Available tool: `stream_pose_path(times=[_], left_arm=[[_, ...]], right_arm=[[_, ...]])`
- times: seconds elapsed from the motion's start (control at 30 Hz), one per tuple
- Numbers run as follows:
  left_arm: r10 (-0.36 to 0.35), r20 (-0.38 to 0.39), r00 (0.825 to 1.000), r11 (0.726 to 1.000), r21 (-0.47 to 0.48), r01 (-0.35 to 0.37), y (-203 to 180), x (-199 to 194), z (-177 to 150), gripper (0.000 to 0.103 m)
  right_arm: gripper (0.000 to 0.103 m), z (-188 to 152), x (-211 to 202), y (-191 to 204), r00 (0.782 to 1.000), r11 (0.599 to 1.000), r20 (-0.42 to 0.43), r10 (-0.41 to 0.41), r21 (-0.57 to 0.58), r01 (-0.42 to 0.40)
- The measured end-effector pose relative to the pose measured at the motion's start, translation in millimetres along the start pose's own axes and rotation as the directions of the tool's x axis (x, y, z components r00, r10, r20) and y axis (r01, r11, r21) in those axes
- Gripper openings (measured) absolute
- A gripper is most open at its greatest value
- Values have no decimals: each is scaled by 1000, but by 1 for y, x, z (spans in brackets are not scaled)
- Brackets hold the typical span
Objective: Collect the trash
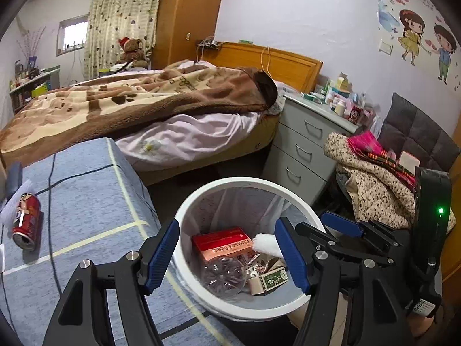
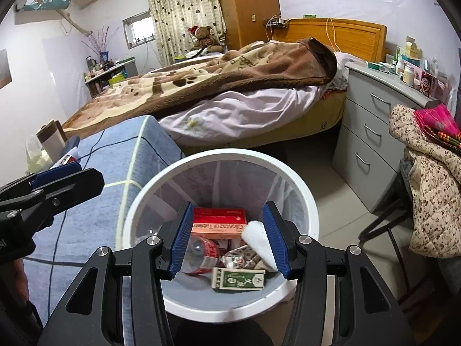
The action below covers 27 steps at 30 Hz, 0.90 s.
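A white trash bin point(image 1: 253, 181) point(image 2: 309, 196) stands on the floor beside a blue-covered surface. In it lie a red tablet box point(image 1: 222, 242) point(image 2: 220, 219), a clear plastic bottle point(image 1: 223, 276) point(image 2: 198, 255), a green and white small box point(image 1: 273, 278) point(image 2: 239, 279), a white wad point(image 1: 266, 243) point(image 2: 258, 238) and wrappers. A red drink can point(image 1: 26, 220) lies on the blue cover point(image 1: 86, 201) at the left. My left gripper point(image 1: 227, 256) is open and empty over the bin's near rim. My right gripper point(image 2: 229, 239) is open and empty above the bin.
A bed with a brown blanket point(image 1: 129, 101) lies behind. A grey drawer unit point(image 1: 302, 144) point(image 2: 371, 127) with bottles stands at the right, next to a chair with clothes point(image 1: 371, 178) point(image 2: 426, 190). A paper bag point(image 2: 52, 138) sits at the cover's far left.
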<state>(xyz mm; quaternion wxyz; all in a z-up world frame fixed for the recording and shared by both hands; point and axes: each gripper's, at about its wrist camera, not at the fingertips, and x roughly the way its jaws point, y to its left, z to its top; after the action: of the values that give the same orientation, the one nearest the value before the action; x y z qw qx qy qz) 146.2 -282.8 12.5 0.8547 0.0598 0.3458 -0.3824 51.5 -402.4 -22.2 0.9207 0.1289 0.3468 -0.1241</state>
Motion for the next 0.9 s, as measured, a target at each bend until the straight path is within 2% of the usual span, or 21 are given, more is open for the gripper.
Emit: stream_pose_path(times=[0.47,0.9], left_arm=[[96,49,994,993,-73,-92,52,-45,-8,69],[222,88,971,963,-177,-204,117,-93,-22,69]], right_arm=[[51,6,-5,36,997,997,37,62,-45,-60],[51,13,-1,79,989,987,64,133,-98,-126]])
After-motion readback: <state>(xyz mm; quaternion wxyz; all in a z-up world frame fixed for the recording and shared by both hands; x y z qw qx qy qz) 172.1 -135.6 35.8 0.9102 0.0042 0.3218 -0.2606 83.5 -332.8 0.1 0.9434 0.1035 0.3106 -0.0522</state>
